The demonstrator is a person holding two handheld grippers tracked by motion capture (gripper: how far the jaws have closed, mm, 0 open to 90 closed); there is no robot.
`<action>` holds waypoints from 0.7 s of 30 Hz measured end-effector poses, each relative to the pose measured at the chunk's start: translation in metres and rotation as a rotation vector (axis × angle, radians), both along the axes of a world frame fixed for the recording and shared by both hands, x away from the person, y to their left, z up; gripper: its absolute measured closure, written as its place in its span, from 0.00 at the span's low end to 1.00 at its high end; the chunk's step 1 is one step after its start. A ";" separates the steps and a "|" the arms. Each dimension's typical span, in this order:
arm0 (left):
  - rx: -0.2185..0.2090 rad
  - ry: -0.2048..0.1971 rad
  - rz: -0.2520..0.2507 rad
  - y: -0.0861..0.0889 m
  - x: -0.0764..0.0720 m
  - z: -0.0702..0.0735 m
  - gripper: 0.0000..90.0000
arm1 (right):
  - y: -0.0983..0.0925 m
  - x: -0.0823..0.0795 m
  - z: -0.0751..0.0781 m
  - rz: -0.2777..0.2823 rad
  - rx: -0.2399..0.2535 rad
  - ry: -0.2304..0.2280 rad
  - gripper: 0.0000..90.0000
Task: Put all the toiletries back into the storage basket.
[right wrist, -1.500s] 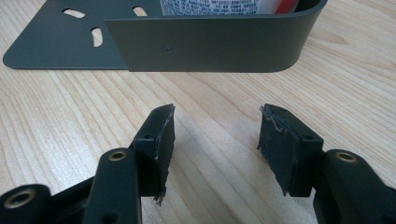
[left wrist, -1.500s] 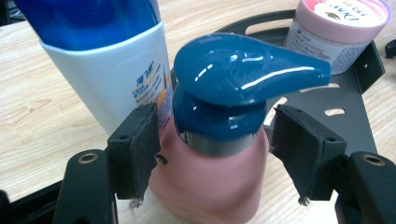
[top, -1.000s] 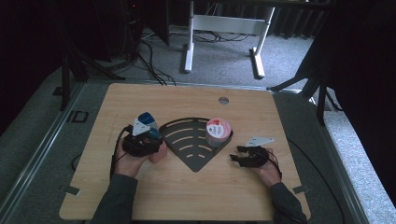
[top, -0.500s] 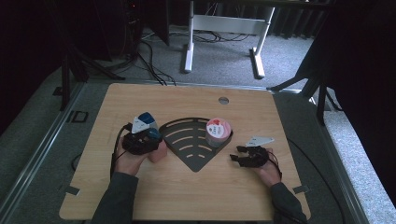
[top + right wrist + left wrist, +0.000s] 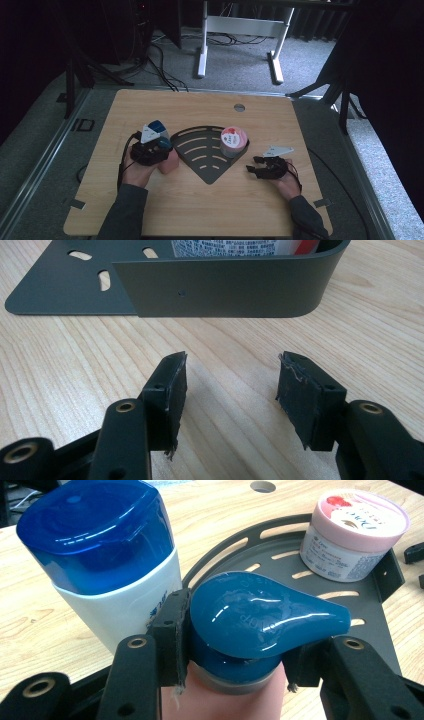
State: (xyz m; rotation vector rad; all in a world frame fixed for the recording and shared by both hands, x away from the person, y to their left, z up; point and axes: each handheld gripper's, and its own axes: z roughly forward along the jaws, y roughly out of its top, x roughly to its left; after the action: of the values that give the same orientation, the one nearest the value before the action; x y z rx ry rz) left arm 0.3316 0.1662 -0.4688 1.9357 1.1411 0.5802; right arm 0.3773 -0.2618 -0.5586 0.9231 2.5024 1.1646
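Note:
My left gripper [image 5: 235,645] [image 5: 156,148] is shut on the teal cap of a pink bottle [image 5: 260,615] [image 5: 169,164] that stands upright on the table just left of the dark fan-shaped tray [image 5: 205,160] [image 5: 360,605]. A white bottle with a blue cap [image 5: 100,545] [image 5: 153,130] stands right behind it, close or touching. A pink-lidded round jar [image 5: 233,141] [image 5: 355,530] sits in the tray's far right corner. My right gripper [image 5: 230,385] [image 5: 261,168] rests open on the wood right of the tray, nothing between its jaws, facing the tray's wall [image 5: 225,287].
A round cable hole [image 5: 239,107] sits near the table's far edge. A grey plate [image 5: 278,150] rides above the right gripper. Beyond the table are white desk legs [image 5: 240,40] and floor cables. Bare wood lies in front of the tray.

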 end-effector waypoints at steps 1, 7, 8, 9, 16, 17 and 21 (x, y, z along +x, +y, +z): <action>0.001 -0.001 0.001 0.000 0.000 0.000 0.58 | 0.000 0.000 0.000 0.000 0.001 0.000 0.50; 0.003 0.010 -0.015 -0.003 -0.003 0.001 0.59 | 0.000 0.000 0.000 0.000 0.002 0.002 0.50; 0.005 0.009 -0.017 -0.004 -0.004 0.001 0.59 | 0.000 0.000 0.000 0.000 0.002 0.003 0.50; 0.007 0.011 -0.020 -0.005 -0.004 0.002 0.59 | 0.000 0.000 0.000 0.000 0.002 0.003 0.50; 0.018 0.013 -0.043 -0.009 -0.008 0.003 0.59 | 0.000 0.000 0.000 0.001 0.002 0.003 0.50; 0.019 0.014 -0.044 -0.009 -0.009 0.003 0.59 | 0.000 0.000 0.000 0.000 0.003 0.003 0.50; 0.021 0.015 -0.054 -0.011 -0.011 0.003 0.59 | 0.000 0.000 0.000 0.001 0.002 0.002 0.50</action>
State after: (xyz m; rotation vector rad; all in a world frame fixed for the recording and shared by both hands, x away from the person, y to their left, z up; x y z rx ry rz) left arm 0.3210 0.1553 -0.4658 1.9853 1.0929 0.5518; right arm 0.3774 -0.2618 -0.5586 0.9244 2.5044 1.1668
